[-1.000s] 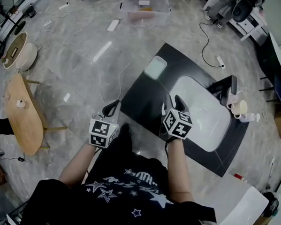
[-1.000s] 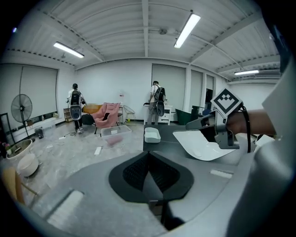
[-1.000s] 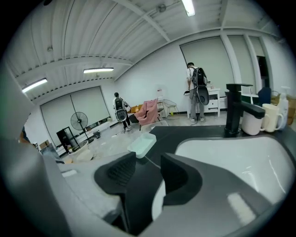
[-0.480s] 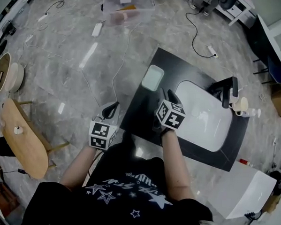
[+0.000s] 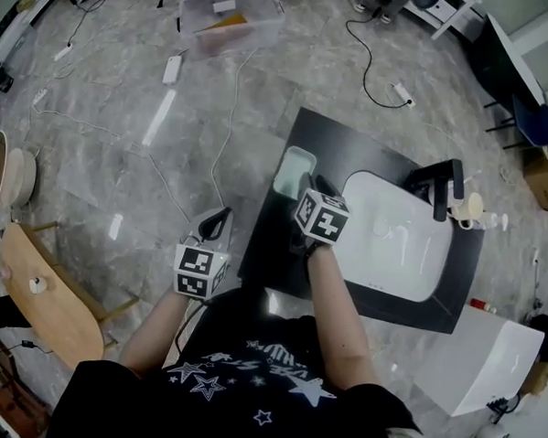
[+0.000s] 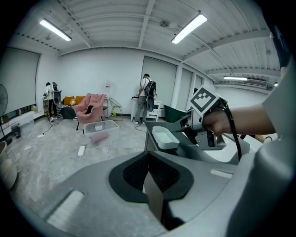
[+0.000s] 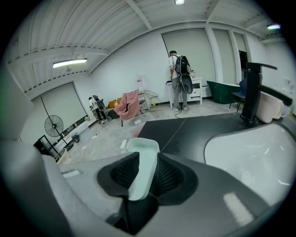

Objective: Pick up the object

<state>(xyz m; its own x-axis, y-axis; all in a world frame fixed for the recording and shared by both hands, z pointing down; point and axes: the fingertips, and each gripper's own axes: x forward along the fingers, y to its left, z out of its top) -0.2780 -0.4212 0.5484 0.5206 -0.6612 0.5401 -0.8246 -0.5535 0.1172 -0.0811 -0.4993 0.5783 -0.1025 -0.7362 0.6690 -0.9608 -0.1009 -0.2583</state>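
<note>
A pale green soap dish (image 5: 291, 167) lies on the black counter (image 5: 277, 250) left of the white basin (image 5: 392, 233). My right gripper (image 5: 305, 184) reaches over the counter to the dish's near right rim. In the right gripper view the dish's wall (image 7: 143, 157) runs between the jaws, which are closing, and both black pads touch it. The left gripper view shows the dish (image 6: 165, 137) with the right gripper (image 6: 187, 132) at its edge. My left gripper (image 5: 217, 221) hangs off the counter's left side above the floor, shut and holding nothing (image 6: 152, 185).
A black faucet (image 5: 445, 186) and a cream cup (image 5: 472, 207) stand behind the basin. A clear plastic bin (image 5: 232, 14) and cables lie on the floor beyond. A wooden stool (image 5: 46, 289) is at the left, a white cabinet (image 5: 486, 362) at the right.
My right gripper has moved left from the basin's edge to the soap dish, and its jaws have narrowed around the dish's wall. The left gripper has stayed beside the counter.
</note>
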